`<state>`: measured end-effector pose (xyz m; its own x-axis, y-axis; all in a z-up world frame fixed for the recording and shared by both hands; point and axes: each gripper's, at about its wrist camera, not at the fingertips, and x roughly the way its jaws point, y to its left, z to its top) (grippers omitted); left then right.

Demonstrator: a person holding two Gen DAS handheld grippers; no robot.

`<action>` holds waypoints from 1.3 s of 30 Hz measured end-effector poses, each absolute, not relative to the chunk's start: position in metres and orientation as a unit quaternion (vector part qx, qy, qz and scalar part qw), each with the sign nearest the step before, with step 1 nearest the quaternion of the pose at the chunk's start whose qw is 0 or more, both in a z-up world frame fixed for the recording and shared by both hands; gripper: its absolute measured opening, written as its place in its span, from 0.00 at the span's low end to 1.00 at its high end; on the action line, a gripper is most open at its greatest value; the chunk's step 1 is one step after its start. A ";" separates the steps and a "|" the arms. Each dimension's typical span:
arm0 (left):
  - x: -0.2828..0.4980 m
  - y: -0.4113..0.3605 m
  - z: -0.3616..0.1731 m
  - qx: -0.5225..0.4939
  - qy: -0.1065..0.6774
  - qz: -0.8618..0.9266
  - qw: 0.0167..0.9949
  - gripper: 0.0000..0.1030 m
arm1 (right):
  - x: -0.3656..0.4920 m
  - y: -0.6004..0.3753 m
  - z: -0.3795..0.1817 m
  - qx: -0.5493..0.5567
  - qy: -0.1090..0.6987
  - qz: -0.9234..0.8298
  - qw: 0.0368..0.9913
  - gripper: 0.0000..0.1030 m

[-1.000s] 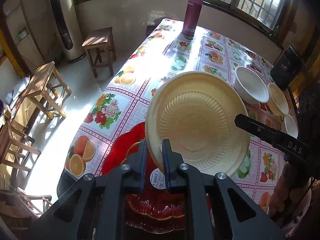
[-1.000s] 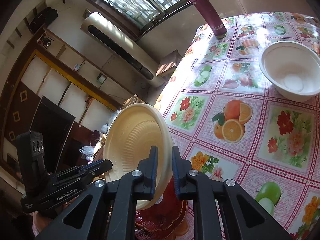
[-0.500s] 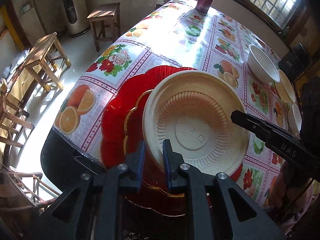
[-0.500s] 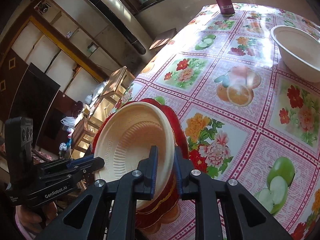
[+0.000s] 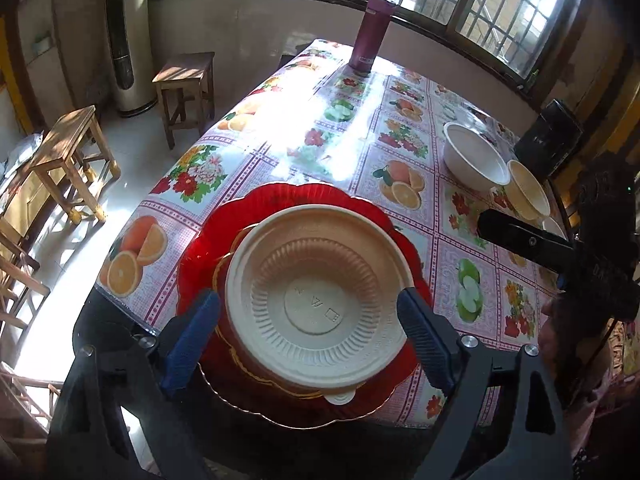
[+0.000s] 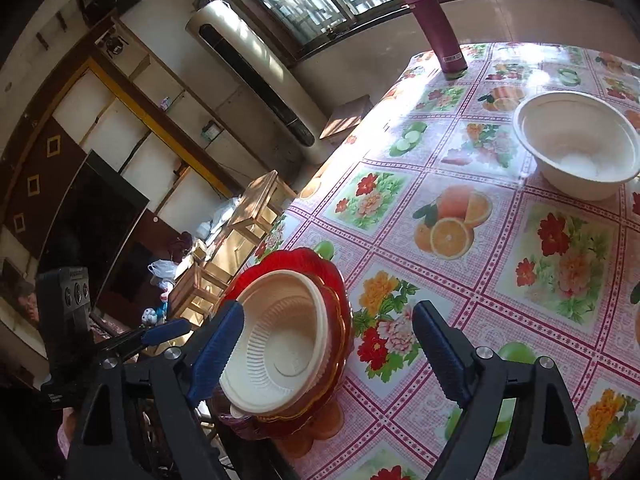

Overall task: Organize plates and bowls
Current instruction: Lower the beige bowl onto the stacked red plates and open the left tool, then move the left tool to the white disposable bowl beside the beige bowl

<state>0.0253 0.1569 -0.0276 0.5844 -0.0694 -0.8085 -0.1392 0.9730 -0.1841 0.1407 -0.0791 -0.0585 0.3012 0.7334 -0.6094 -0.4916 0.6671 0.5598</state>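
Item: cream plate [image 5: 318, 306], round, ribbed well, moulded pulp or plastic, matte. We found it lying between the left gripper [image 5: 308, 328] jaws, which had just been opening and stood wide, pads clear of its rim. It rested on a red tray [image 5: 276, 208], scalloped, glossy, gilt-edged, at the counter [image 5: 320, 152] corner. The right gripper [image 6: 328, 344] jaws, likewise just opened, stood wide; the plate sat beside their left pad, untouched. Beyond the jaws we noted a white bowl [image 6: 576, 144], deep and smooth; farther off, a maroon flask [image 6: 436, 24], cylindrical, upright. Right of the left jaws, past the white bowl, stood a tan bowl [image 5: 528, 194]. The counter's cloth was glossy, printed with fruit and flowers. Wooden stools [image 5: 72, 160] stood left of the counter.
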 end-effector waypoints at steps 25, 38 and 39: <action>0.144 -0.132 -0.023 -0.033 0.418 -0.192 0.887 1.00 | 0.168 -0.384 -0.030 0.245 0.346 0.165 0.891 1.00; 0.199 -0.226 -0.068 -0.030 0.463 -0.180 0.867 1.00 | 0.173 -0.462 -0.053 0.277 0.370 0.075 0.884 1.00; 0.199 -0.227 -0.071 -0.029 0.460 -0.177 0.870 1.00 | 0.174 -0.463 -0.055 0.281 0.373 0.076 0.881 1.00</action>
